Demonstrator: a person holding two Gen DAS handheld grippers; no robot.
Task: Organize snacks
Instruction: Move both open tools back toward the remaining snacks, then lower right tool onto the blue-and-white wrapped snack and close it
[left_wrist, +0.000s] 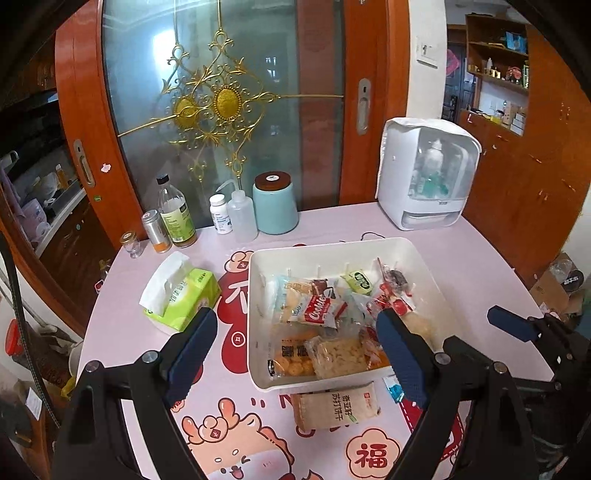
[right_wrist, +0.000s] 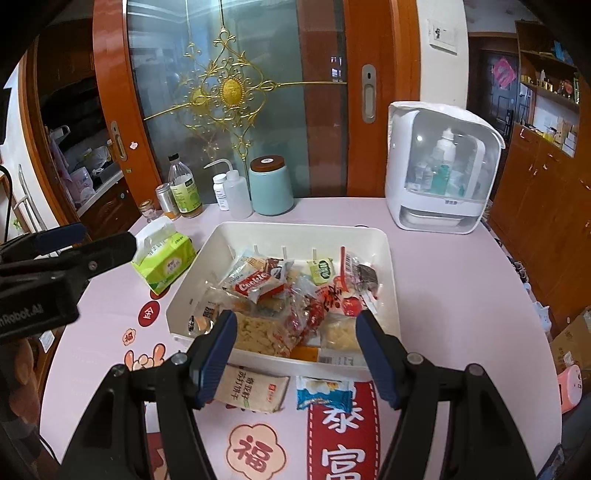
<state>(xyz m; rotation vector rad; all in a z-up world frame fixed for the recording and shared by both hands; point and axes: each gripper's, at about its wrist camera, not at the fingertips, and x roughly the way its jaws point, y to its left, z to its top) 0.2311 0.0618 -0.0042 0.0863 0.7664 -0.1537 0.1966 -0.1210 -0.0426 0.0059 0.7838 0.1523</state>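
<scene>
A white bin (left_wrist: 332, 245) (right_wrist: 306, 227) on the pink table holds several wrapped snacks, among them a red Cookies pack (left_wrist: 321, 312) (right_wrist: 258, 286). In front of the bin, on the tablecloth, lie a beige cracker packet (left_wrist: 336, 410) (right_wrist: 255, 391) and a small blue packet (left_wrist: 393, 387) (right_wrist: 323, 393). My left gripper (left_wrist: 295, 354) hangs open and empty above the bin's near left part. My right gripper (right_wrist: 295, 358) is open and empty above the bin's near rim, over the two loose packets. Each gripper shows at the edge of the other's view.
A green tissue pack (left_wrist: 184, 295) sits left of the bin. Bottles (left_wrist: 175, 218) and a teal jar (left_wrist: 275, 206) line the back edge before a glass door. A white storage box (left_wrist: 424, 177) stands at the back right. Cardboard boxes (left_wrist: 554, 291) lie on the floor beyond the table's right edge.
</scene>
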